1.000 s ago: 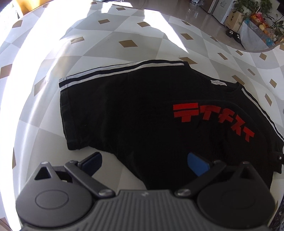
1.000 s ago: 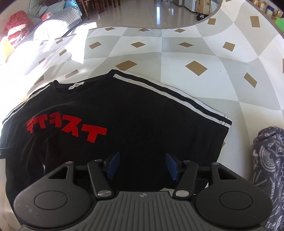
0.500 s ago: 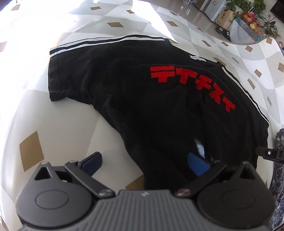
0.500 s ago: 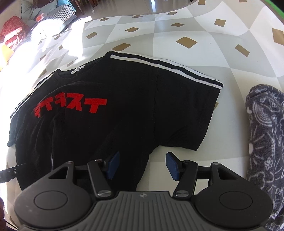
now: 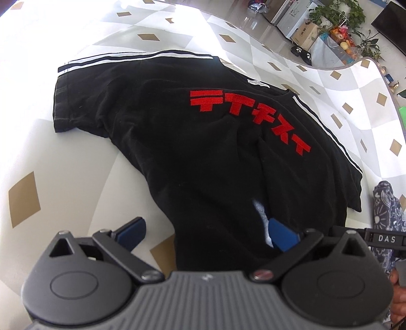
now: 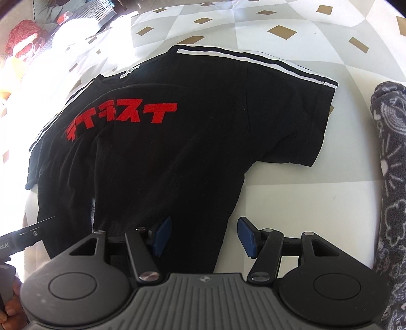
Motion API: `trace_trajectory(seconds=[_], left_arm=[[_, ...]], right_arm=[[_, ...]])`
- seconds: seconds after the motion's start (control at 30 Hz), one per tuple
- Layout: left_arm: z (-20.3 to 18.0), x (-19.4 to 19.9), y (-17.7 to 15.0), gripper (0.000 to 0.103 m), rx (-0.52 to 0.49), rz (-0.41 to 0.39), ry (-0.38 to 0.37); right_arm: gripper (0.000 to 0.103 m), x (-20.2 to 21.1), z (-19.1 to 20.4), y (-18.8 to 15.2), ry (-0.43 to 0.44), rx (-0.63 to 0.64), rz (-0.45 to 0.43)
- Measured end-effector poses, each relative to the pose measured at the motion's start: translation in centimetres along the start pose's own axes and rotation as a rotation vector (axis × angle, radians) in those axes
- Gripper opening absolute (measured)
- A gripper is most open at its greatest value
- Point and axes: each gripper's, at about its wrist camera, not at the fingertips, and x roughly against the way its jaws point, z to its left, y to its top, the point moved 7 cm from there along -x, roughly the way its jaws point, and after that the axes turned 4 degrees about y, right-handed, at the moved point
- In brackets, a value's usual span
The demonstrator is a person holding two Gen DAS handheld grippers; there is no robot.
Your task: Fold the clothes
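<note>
A black T-shirt (image 5: 192, 157) lies spread, front up, on a tablecloth (image 5: 63, 162) of grey and white diamonds with tan squares. Red block characters (image 5: 250, 116) cross its chest, and white stripes (image 5: 137, 56) run along the shoulders and sleeves.

Left wrist view: the left gripper (image 5: 206, 232) hangs over the shirt's lower part, jaws wide apart and holding nothing. One blue pad (image 5: 132, 229) stands over bare cloth beside the shirt's edge; the other pad (image 5: 283, 237) stands over the black fabric, next to a pale patch (image 5: 261, 215) in a crease. Whether either pad touches what lies beneath cannot be told. Only this view shows the white neck label (image 5: 257, 83) clearly, the room beyond with potted plants (image 5: 337, 12) and a cardboard box (image 5: 304, 34), and part of the other tool at the right edge marked "DAS" (image 5: 385, 238).

Right wrist view: the right gripper (image 6: 203, 236) hangs over the shirt's other side edge, jaws about half open and empty, one pad (image 6: 162, 236) over fabric and the other (image 6: 247, 237) over tablecloth. Only this view shows the full sleeve (image 6: 299, 111) lying flat toward the right, a red knitted item (image 6: 24, 38) on seating in the far corner, and fingertips (image 6: 10, 312) at the lower left. A dark patterned fleece (image 6: 390, 177) lies beside the shirt; the left view catches only a strip of it.
</note>
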Motion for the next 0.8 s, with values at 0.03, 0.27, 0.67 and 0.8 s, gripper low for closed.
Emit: trace_trajectory(seconds=[0.03, 0.27, 0.67, 0.8], left_arm=[[-0.2, 0.0, -0.1, 0.103, -0.007, -0.003, 0.0], [-1.5, -0.3, -0.5, 0.083, -0.114, -0.047, 0.063], [-0.6, 0.2, -0.1, 0.033, -0.112, -0.11, 0.181], [0.5, 0.5, 0.3, 0.031, -0.097, -0.122, 0.231]], right_arm=[[0.056, 0.0, 0.1, 0.0, -0.003, 0.007, -0.005], [0.055, -0.2, 0.3, 0.3, 0.029, -0.018, -0.026], [0.007, 0.0, 0.9, 0.7, 0.003, 0.062, -0.098], [0.005, 0.8, 1.1, 0.9, -0.008, 0.086, -0.142]])
